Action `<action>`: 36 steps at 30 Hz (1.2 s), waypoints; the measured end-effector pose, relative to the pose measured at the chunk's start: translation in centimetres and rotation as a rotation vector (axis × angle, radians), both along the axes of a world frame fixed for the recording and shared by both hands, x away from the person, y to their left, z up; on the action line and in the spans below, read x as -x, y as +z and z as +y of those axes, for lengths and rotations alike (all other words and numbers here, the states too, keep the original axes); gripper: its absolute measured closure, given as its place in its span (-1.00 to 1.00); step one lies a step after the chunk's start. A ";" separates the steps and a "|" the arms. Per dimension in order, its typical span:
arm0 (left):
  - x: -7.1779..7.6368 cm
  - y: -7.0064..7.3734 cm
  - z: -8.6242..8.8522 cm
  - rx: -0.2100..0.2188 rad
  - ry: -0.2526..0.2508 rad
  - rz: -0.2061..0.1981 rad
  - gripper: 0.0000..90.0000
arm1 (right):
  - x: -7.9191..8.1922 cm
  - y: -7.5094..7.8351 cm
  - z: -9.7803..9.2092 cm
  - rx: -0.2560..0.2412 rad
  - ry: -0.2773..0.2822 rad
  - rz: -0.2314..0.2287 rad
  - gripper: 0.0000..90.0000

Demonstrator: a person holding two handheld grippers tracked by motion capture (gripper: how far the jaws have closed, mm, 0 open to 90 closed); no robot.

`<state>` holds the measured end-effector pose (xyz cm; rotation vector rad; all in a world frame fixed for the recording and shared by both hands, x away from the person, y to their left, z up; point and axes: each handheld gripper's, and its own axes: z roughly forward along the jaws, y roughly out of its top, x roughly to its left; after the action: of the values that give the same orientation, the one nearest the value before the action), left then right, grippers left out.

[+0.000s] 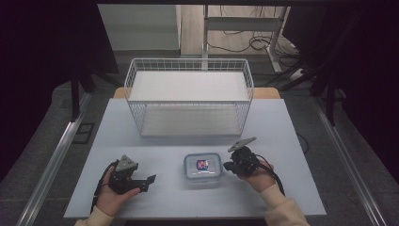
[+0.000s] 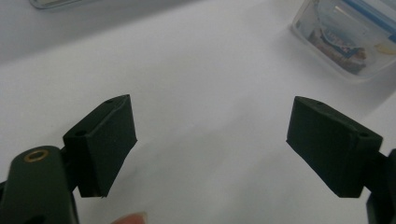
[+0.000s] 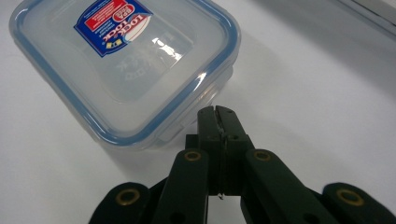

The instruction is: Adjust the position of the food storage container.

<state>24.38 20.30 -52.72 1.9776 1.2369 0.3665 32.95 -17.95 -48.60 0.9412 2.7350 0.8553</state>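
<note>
A clear plastic container [image 1: 203, 169] with a blue-rimmed lid and a red and blue label lies on the table's front middle. It also shows in the left gripper view, container [image 2: 345, 32] at the upper right, and up close as container [image 3: 121, 60]. My right gripper [image 1: 227, 165] is just right of it. In its own view the right gripper [image 3: 217, 112] is shut with nothing between the jaws, tips right by the container's side. My left gripper [image 1: 147, 183] rests left of the container and points toward it. Its jaws stand wide apart, left gripper [image 2: 210, 140] over bare table.
A white wire basket [image 1: 188, 61] stands at the back middle of the pale blue table [image 1: 282, 141], with nothing visible in it. The table's front edge runs close under both hands. Cables and metal frames lie on the floor beyond.
</note>
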 end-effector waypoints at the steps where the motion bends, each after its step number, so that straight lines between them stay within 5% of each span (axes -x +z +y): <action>1: 0.0 0.0 0.0 -0.002 -0.001 -0.001 -0.66 | 0.1 0.0 0.2 0.000 0.003 -0.002 0.98; 7: 0.0 0.0 0.0 -0.006 -0.004 -0.002 -0.66 | 0.7 -0.5 1.9 0.007 0.049 -0.018 0.98; 14: 0.0 0.0 0.1 -0.007 -0.002 -0.005 -0.66 | 0.7 -0.4 1.7 0.006 0.040 -0.025 0.98; 24: 0.2 0.0 0.1 -0.008 0.001 -0.016 -0.66 | 1.5 0.8 -2.1 -0.156 -0.046 -0.078 0.97; 25: 0.2 0.0 0.1 -0.008 0.001 -0.016 -0.66 | 1.7 0.7 -2.5 -0.162 -0.052 -0.086 0.89; 29: 0.0 0.0 0.1 0.010 -0.001 -0.006 -0.66 | 2.7 0.3 -4.4 -0.234 -0.140 -0.156 -0.13; 30: 0.0 0.0 0.1 0.026 -0.004 0.001 -0.66 | 2.7 0.3 -4.4 -0.234 -0.140 -0.156 -0.13; 31: 0.0 0.0 0.0 0.039 -0.006 0.006 -0.66 | 2.9 0.3 -5.2 -0.286 -0.158 -0.143 -0.29; 36: 0.0 0.0 -0.1 0.030 -0.005 0.007 -0.66 | 3.0 0.2 -5.6 -0.358 -0.156 -0.114 -0.42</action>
<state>24.39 20.15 -52.77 1.9576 1.2350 0.3365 29.96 -23.58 -48.44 1.1081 2.4194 1.3488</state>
